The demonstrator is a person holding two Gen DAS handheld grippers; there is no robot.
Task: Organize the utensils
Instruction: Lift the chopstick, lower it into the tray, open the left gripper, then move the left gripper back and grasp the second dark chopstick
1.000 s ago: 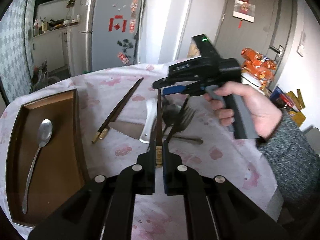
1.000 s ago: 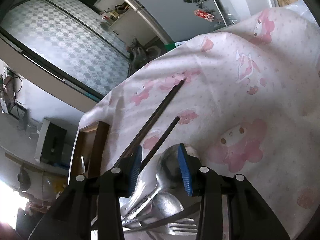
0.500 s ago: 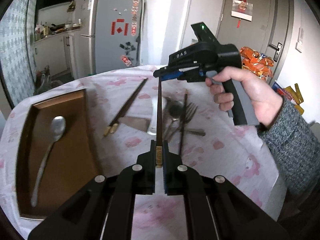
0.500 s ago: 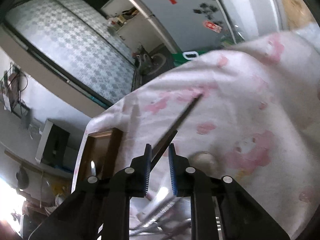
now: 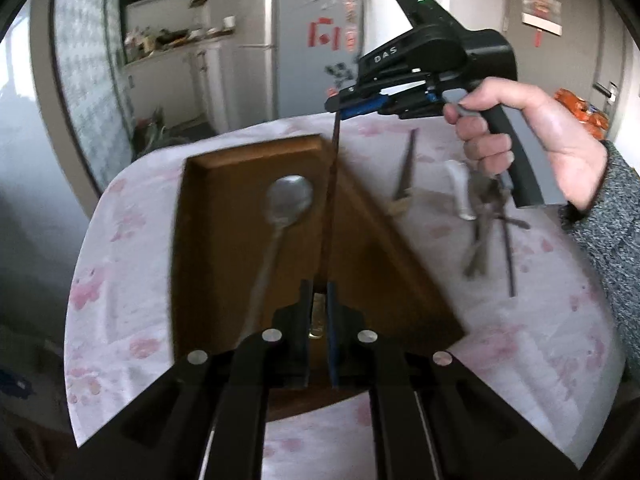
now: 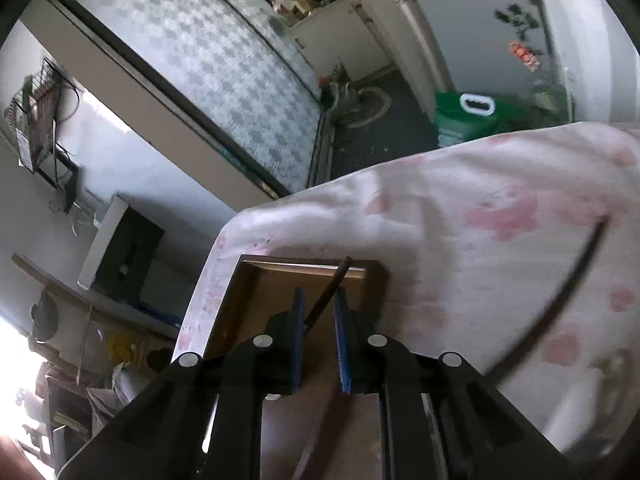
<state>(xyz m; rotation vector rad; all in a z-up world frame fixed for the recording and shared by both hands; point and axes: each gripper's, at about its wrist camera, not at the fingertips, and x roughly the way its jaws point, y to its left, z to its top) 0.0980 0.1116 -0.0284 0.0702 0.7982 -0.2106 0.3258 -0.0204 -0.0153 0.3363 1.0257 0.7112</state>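
Note:
A dark chopstick with a gold end hangs in the air over the brown wooden tray. My left gripper is shut on its gold end. My right gripper, held by a hand, is shut on its thin tip. In the right wrist view the tip of the chopstick pokes out between the blue pads of the right gripper, above the tray's far end. A metal spoon lies lengthwise in the tray, left of the chopstick.
Right of the tray on the pink-patterned cloth lie a pair of chopsticks, a white-handled knife, a fork and spoons and a single chopstick. One dark chopstick shows in the right wrist view. The table's edge curves close behind the tray.
My right gripper closed on the chopstick's tip. Both grippers then carried the chopstick left, from the utensil pile to above the tray.

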